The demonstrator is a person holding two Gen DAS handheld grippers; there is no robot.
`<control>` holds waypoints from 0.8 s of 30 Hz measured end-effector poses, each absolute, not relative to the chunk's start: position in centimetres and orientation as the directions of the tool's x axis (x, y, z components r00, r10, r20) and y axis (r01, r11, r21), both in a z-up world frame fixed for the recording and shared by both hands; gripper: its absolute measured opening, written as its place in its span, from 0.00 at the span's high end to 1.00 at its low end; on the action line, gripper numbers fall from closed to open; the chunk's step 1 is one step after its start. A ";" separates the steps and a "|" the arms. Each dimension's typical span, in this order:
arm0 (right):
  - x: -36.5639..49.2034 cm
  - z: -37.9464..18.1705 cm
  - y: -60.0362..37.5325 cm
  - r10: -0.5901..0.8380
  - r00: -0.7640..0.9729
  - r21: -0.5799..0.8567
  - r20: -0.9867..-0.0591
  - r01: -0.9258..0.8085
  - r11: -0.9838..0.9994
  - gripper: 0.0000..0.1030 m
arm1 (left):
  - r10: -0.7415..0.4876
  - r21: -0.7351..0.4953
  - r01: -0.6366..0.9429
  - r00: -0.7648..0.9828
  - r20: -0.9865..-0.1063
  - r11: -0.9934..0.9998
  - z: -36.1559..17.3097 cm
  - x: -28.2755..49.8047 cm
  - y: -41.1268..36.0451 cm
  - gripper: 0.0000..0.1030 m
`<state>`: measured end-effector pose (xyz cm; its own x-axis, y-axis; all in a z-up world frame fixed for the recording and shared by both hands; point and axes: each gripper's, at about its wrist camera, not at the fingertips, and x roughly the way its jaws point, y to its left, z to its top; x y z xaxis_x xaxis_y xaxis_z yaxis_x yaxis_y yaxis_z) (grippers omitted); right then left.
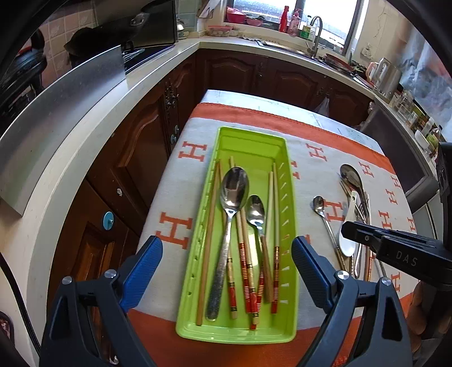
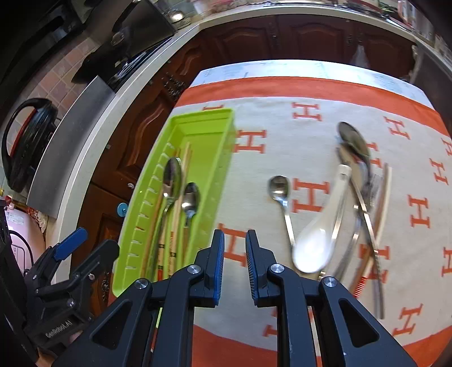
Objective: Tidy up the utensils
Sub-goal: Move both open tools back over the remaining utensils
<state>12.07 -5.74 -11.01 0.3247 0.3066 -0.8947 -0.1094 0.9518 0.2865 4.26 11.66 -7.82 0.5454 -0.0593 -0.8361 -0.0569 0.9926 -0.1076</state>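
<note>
My left gripper (image 1: 226,271) hangs spread wide over the green tray (image 1: 285,158) holding spoons and chopsticks. My right gripper (image 2: 235,254) is nearly pressed together, pinching nothing, with the loose utensils (image 2: 358,192) on the surface to its right.

Bright daylight, heavy fisheye bending

The window (image 1: 293,14) is blown out; the right wrist view looks motion-blurred, perhaps worst at the white spoon (image 2: 313,242); corners go black.

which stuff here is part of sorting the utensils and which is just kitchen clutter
Part of the job:
green tray with spoons and chopsticks in it
small steel spoon on the cloth
white ceramic spoon
pile of cutlery beside it

Just lying about:
red bottle
faucet
kettle
</note>
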 end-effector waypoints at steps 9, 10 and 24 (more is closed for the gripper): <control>10.6 -9.4 -12.2 0.287 0.383 0.283 -0.878 -0.068 0.957 0.85 | -0.053 -0.068 -0.007 0.549 -0.834 0.998 -6.3 4.5 7.5 0.11; 10.5 -9.3 -12.9 0.286 0.390 0.284 -0.875 -0.065 0.957 0.85 | -0.051 -0.063 -0.002 0.548 -0.835 0.998 -6.2 4.6 7.0 0.11; 8.9 -10.6 -21.9 0.266 0.422 0.296 -0.867 0.006 0.955 0.80 | -0.090 -0.042 0.106 0.506 -0.858 0.994 -6.4 7.1 -0.7 0.11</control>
